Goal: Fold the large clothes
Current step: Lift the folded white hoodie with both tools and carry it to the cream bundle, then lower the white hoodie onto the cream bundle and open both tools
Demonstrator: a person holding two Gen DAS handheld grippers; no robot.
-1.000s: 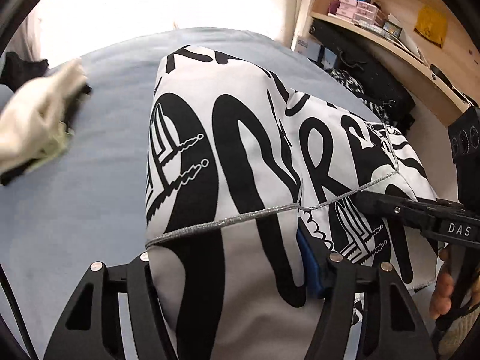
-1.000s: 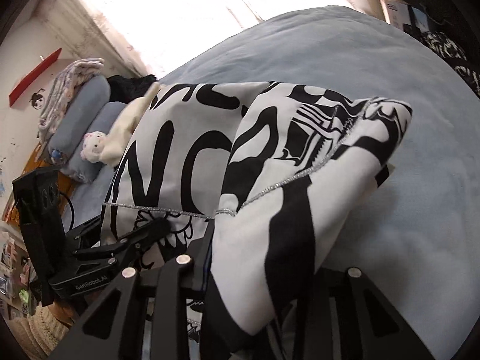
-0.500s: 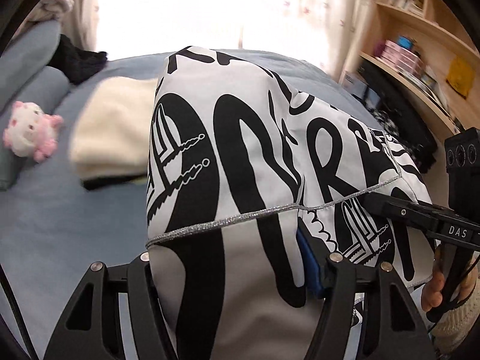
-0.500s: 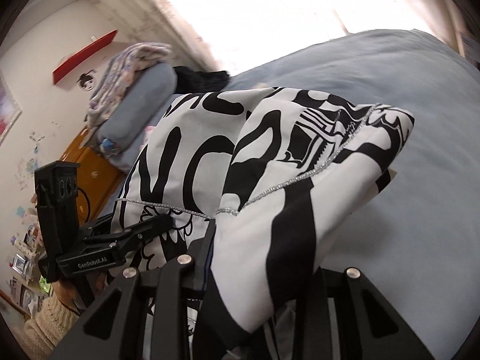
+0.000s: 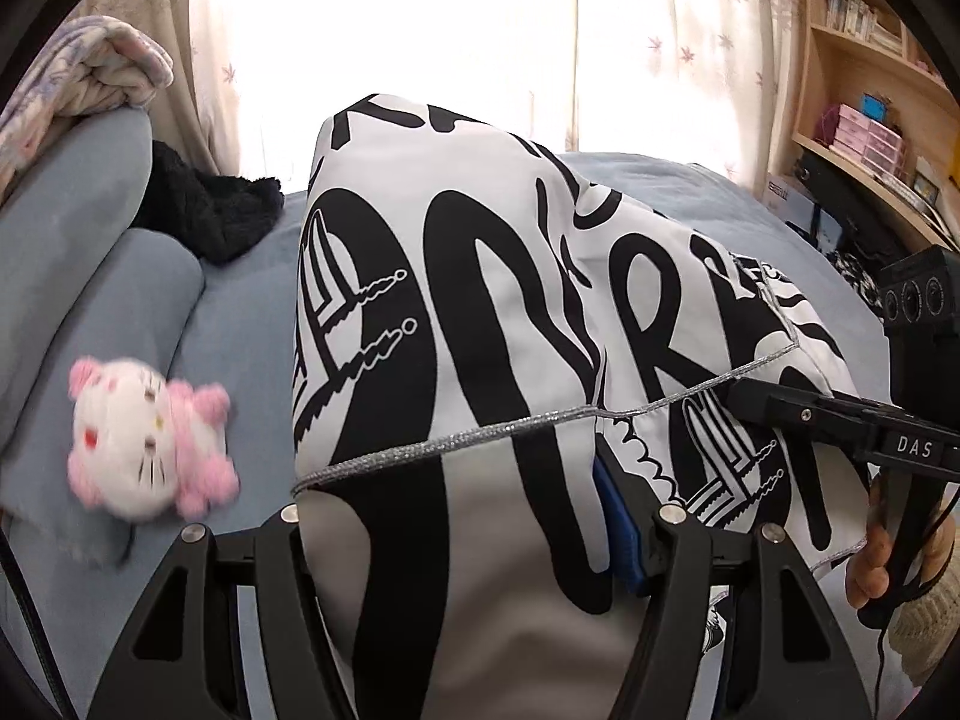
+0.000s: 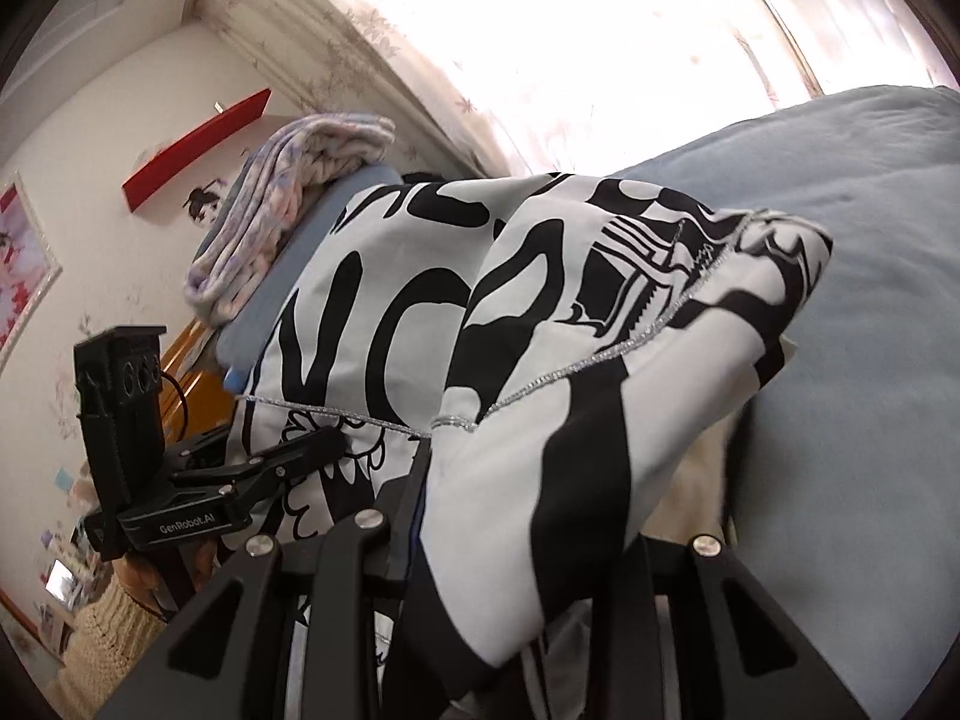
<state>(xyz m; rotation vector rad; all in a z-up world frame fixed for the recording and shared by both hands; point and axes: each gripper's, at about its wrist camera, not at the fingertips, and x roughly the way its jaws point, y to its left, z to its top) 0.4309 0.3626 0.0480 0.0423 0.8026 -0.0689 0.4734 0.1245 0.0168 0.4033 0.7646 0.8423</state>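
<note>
Black-and-white printed garment [image 5: 480,312]: bunched, held aloft over the blue bed [image 6: 852,360], silver-trimmed hem draped across both tools. Left gripper [image 5: 474,516] pinching a fold of the cloth between its fingers; right gripper [image 6: 528,546] likewise clamped on the fabric, as seen from both wrist views. Step in hand, by judgement: carrying the lifted garment, fold not yet laid. Next move calls for lowering onto bare bedding, well apart from the pink plush toy [image 5: 144,444], edges kept level to avoid creasing.
</note>
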